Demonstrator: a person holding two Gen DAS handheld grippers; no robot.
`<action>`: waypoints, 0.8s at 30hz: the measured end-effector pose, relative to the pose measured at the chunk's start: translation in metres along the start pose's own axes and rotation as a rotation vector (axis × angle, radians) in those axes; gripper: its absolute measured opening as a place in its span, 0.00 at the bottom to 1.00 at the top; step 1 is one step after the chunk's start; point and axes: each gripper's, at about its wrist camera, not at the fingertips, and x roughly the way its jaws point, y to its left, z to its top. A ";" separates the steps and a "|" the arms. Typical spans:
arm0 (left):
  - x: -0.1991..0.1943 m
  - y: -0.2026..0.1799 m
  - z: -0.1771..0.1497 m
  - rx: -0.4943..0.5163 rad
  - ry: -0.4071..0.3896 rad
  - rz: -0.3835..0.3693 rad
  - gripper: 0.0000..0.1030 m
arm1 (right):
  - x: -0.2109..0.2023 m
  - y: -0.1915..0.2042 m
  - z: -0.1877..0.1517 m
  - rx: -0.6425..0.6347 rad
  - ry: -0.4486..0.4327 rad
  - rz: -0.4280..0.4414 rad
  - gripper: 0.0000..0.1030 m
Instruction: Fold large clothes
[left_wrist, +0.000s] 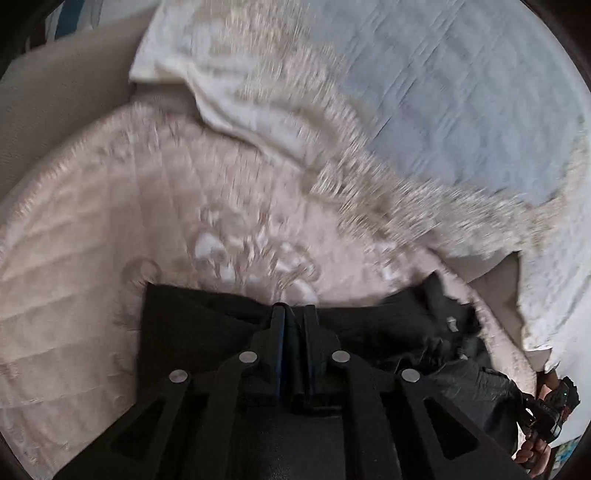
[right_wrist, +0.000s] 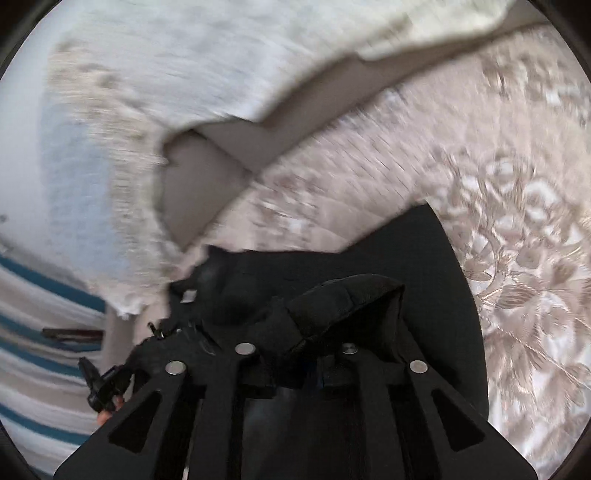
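Note:
A black garment (left_wrist: 192, 325) hangs over a pink embroidered bedspread (left_wrist: 110, 221). My left gripper (left_wrist: 294, 314) is shut on the garment's top edge, its jaws pressed together. The garment stretches right toward my right gripper, seen far right in the left wrist view (left_wrist: 546, 410). In the right wrist view the black garment (right_wrist: 424, 266) bunches over my right gripper (right_wrist: 295, 328), which is shut on a thick fold of it; the fingertips are hidden by cloth. The left gripper shows at lower left there (right_wrist: 99, 384).
A white and pale blue fringed blanket (left_wrist: 443, 92) lies across the far side of the bed, also in the right wrist view (right_wrist: 147, 92). A blue-striped cloth (right_wrist: 33, 332) lies at left. The background is motion-blurred.

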 end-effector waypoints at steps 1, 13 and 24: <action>-0.001 0.000 0.000 -0.004 0.003 -0.004 0.14 | 0.001 -0.001 0.000 0.003 0.000 -0.003 0.19; -0.054 -0.022 0.003 0.146 -0.083 0.014 0.63 | -0.051 0.023 -0.015 -0.318 -0.087 -0.096 0.64; 0.012 -0.062 0.000 0.335 0.062 0.139 0.11 | -0.004 0.034 0.000 -0.454 0.003 -0.227 0.04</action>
